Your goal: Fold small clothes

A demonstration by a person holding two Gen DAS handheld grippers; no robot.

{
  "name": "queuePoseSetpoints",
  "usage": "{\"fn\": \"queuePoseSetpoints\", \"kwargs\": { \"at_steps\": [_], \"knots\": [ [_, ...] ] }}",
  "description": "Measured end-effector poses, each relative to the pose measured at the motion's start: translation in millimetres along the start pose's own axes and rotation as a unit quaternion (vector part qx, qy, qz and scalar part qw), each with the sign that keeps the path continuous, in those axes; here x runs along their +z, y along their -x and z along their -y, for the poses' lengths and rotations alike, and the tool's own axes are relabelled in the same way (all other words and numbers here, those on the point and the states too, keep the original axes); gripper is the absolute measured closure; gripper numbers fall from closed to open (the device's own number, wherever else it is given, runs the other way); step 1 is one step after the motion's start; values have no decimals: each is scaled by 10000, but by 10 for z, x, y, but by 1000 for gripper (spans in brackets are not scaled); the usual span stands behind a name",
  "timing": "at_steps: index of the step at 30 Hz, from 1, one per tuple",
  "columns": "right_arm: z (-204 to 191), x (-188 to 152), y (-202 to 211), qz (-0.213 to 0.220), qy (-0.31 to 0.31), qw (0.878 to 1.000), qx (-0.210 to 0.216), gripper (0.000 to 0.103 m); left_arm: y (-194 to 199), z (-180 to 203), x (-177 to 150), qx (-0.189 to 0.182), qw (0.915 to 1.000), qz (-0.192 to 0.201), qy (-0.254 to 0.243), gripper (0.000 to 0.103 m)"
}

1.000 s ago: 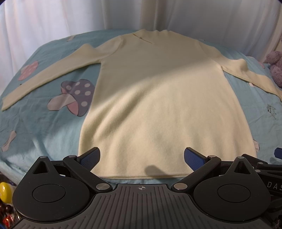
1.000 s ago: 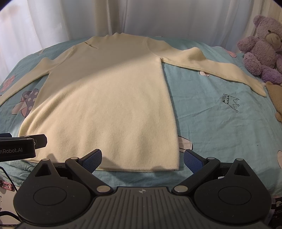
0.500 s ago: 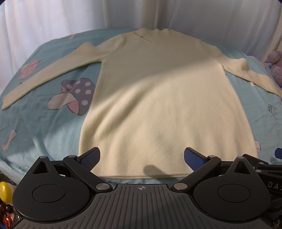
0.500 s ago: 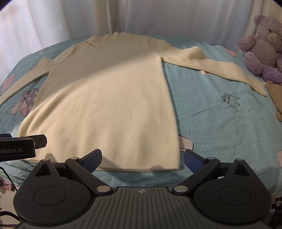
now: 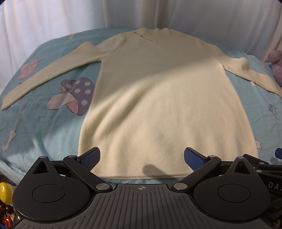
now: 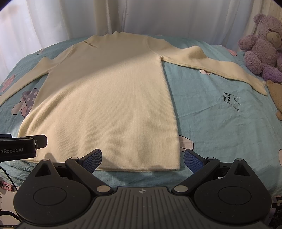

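Note:
A cream long-sleeved knit sweater lies flat on the blue bed sheet, collar far, hem near, both sleeves spread out. It also shows in the right wrist view. My left gripper is open and empty, hovering just above the hem's middle. My right gripper is open and empty over the hem's right corner. The left gripper's body shows at the left edge of the right wrist view.
The sheet has mushroom prints and a crown drawing. A purple teddy bear sits at the far right by the right sleeve end, with a tan plush toy beside it. White curtains hang behind the bed.

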State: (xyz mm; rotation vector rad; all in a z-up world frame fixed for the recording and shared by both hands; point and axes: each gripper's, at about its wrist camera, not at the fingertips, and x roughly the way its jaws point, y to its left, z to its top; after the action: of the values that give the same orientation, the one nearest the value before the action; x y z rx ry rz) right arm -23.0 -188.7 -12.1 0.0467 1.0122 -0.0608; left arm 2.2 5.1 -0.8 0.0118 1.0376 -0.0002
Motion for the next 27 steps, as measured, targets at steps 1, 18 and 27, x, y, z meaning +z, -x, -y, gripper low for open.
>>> {"fn": "queuePoseSetpoints", "kwargs": {
  "at_steps": [1,18,27],
  "knots": [
    [1,0,-1,0,-4,10000,-2,4,-7,0,0,-1,10000,-8,-6,0],
    [12,-5,-17,-18,-13,10000,41,4,-59,-24,-6,10,10000,-79,4,0],
    [10,-12,-4,36,-68,9997,212,4,-84,-17,-16,-1,9999,-131,7,0]
  ]
}}
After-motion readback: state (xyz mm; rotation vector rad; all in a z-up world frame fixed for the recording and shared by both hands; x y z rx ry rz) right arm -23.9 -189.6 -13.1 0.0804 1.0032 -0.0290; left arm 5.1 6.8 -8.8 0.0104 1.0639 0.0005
